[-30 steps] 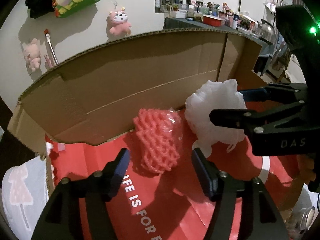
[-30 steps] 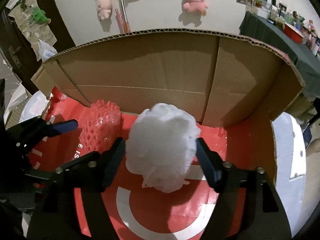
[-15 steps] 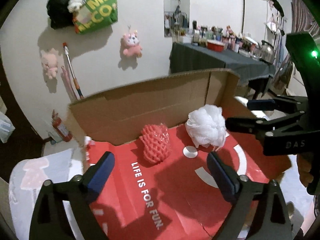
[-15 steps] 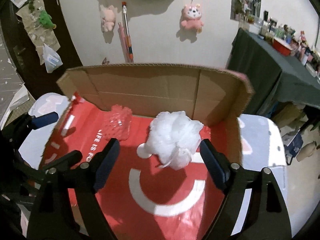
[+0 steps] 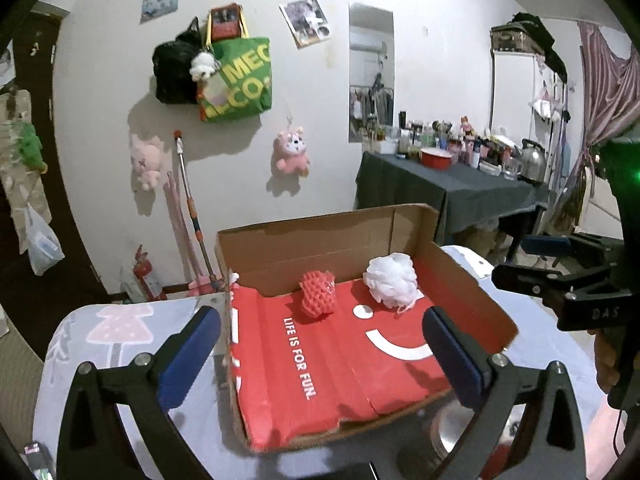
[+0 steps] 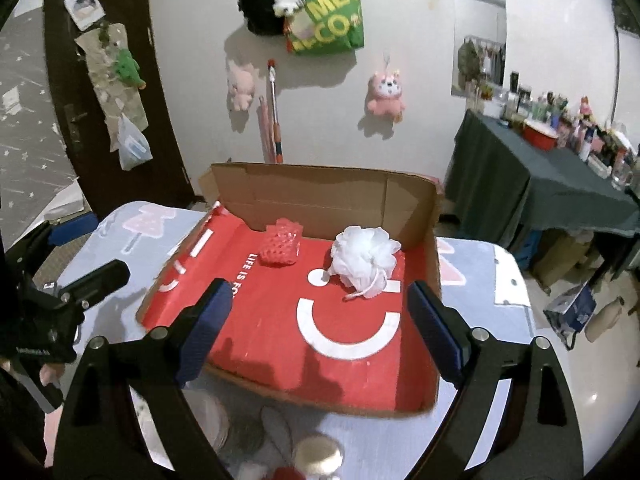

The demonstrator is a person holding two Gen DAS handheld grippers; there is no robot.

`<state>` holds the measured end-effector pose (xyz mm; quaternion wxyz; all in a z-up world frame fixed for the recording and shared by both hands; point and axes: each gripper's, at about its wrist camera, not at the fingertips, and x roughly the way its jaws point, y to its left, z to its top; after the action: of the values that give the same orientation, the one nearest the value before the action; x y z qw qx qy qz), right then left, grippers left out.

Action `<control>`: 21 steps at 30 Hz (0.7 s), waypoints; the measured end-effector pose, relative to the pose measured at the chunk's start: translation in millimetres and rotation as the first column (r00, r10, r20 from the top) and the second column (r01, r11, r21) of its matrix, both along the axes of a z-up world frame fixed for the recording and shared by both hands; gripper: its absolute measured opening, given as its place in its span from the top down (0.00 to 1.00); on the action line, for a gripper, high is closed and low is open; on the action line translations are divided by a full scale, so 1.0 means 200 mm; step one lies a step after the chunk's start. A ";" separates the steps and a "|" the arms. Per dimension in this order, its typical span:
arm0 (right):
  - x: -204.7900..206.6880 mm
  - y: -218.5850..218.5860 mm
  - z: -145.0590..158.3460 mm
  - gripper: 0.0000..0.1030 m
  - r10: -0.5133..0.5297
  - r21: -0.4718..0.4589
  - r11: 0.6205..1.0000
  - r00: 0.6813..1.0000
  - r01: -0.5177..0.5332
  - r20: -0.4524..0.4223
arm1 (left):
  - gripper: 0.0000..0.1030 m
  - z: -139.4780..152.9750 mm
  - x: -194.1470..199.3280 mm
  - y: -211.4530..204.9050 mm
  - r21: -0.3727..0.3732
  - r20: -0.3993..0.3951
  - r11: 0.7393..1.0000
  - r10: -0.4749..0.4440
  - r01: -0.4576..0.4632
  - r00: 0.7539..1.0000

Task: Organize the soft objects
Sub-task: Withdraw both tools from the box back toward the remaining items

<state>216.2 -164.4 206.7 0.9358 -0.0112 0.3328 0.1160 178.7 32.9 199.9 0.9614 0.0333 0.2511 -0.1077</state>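
Both grippers, left & right, fingers wide, empty; white pouf w/ loose cord could snag if regrabbed.

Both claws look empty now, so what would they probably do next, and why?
Probably lower the right gripper toward the plush items just below it: both grippers are open, and the red foam net and white bath pouf already sit in the box.

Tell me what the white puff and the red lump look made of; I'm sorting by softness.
White puff: looks like gathered nylon mesh, a bath pouf, ruffled with a cord loop. Red lump: apparently foam netting, shown by its open lattice; possibly plastic-wrapped.
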 end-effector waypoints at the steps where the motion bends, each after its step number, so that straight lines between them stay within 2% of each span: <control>1: -0.06 0.00 0.01 0.13 0.002 -0.003 1.000 1.000 -0.002 0.015 | 0.00 0.00 -0.04 0.00 0.002 0.009 1.000 0.005 -0.005 1.000; 8: -0.41 0.02 0.01 0.12 -0.016 -0.032 0.999 0.989 0.021 0.146 | 0.00 -0.01 -0.29 0.05 -0.093 0.046 0.995 0.024 -0.019 0.999; 11: -0.54 0.02 -0.01 0.06 -0.026 -0.033 0.999 0.982 0.033 0.189 | 0.00 -0.02 -0.43 0.04 -0.095 0.110 0.995 0.049 -0.039 0.993; 14: -0.66 0.04 -0.05 0.06 -0.022 -0.045 0.998 0.975 0.033 0.222 | 0.00 -0.04 -0.54 0.02 -0.087 0.161 0.995 0.054 -0.040 0.985; 21: -0.91 0.09 -0.22 0.06 -0.048 -0.060 0.996 0.958 0.068 0.282 | 0.00 -0.20 -0.76 0.00 -0.108 0.209 0.993 0.071 -0.049 0.975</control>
<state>34.5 -145.5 162.2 0.9756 -0.0500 0.2007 0.0742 27.0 32.5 160.7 0.9859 -0.0123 0.1422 -0.0874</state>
